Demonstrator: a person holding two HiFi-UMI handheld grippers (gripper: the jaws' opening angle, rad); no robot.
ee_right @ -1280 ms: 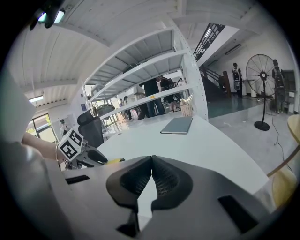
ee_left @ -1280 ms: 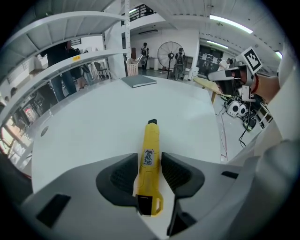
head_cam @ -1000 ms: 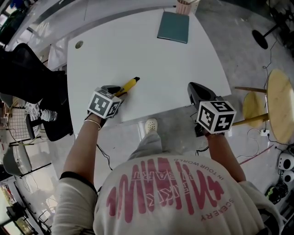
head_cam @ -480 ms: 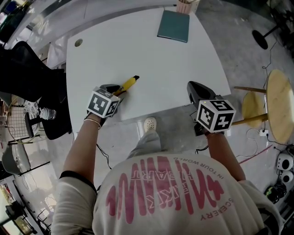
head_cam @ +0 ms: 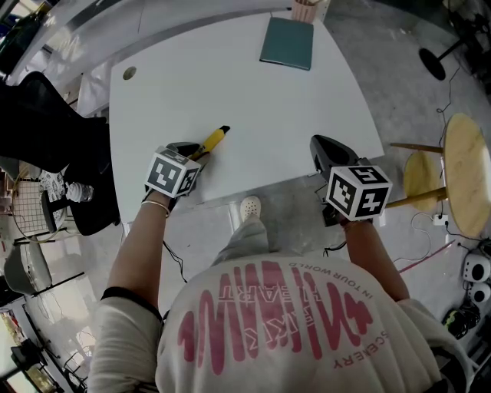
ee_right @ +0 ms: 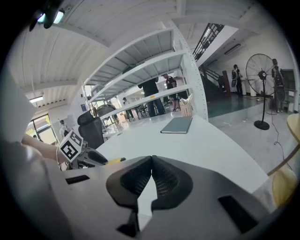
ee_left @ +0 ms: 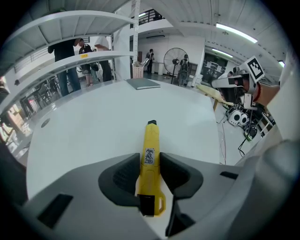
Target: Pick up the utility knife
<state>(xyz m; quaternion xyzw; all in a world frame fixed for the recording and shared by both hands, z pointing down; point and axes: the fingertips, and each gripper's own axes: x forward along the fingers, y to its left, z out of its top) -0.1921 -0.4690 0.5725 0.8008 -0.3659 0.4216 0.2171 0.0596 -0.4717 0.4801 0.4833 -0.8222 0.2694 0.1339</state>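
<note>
The yellow utility knife (head_cam: 214, 139) lies on the white table (head_cam: 291, 115), black tip pointing away from me. In the left gripper view the utility knife (ee_left: 150, 145) sits lengthwise between my left gripper's (ee_left: 150, 165) jaws. The jaws are closing and the pads stand right at the handle's sides, with no clear squeeze. In the head view the left gripper (head_cam: 199, 152) rests over the knife's near end. My right gripper (head_cam: 317, 143) hovers at the table's near right edge, away from the knife. Seen from its own camera, the right gripper (ee_right: 151, 161) is shut on nothing.
A teal notebook (head_cam: 288, 44) lies at the table's far side, with a basket (head_cam: 307, 9) behind it. A black office chair (head_cam: 46, 130) stands left of the table and a round wooden stool (head_cam: 468, 176) to the right. A cable hole (head_cam: 129, 74) marks the far left corner.
</note>
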